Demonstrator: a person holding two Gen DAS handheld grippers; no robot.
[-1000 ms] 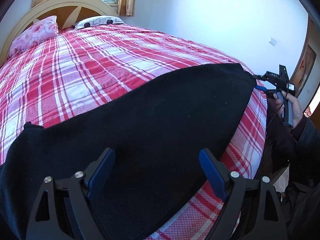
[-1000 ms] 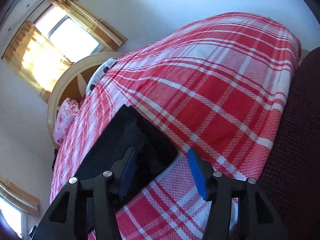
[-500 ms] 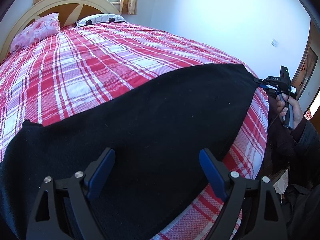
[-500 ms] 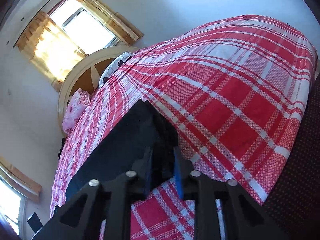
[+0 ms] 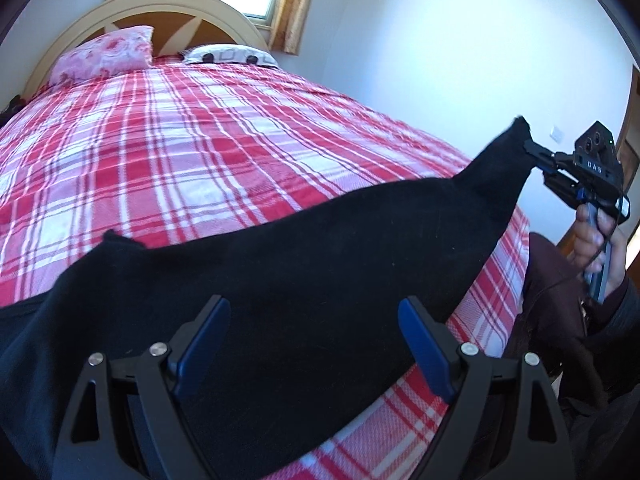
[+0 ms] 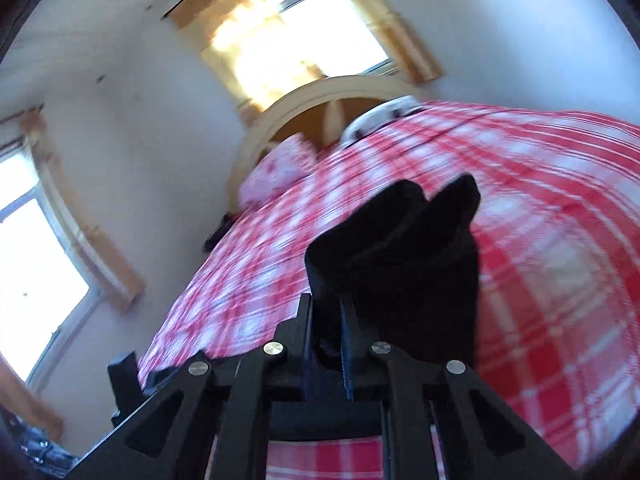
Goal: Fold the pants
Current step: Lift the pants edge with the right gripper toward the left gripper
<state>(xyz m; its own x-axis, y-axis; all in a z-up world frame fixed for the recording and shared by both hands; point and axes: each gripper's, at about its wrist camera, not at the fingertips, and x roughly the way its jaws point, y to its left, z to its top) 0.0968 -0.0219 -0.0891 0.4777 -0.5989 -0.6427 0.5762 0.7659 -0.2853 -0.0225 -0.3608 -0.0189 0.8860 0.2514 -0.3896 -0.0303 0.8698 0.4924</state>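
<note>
Pants [image 5: 304, 280]: black; spread across the near edge of the bed [image 5: 200, 152], one end raised off the plaid cover.
Right gripper [image 6: 326, 320]: jaws clamped on the raised pants end, held above the mattress; gripped fabric bunches upward.
Left gripper [image 5: 314, 344]: jaws spread wide, positioned over the flat pants portion; contact with fabric cannot be determined.
Pillows [image 5: 104, 56]: against the headboard.

Right gripper [image 6: 326, 344], wide apart a second ago, now clamps the pants [image 5: 280, 280] corner and holds it raised off the bed [image 5: 200, 152]; cloth there peaks upward.
</note>
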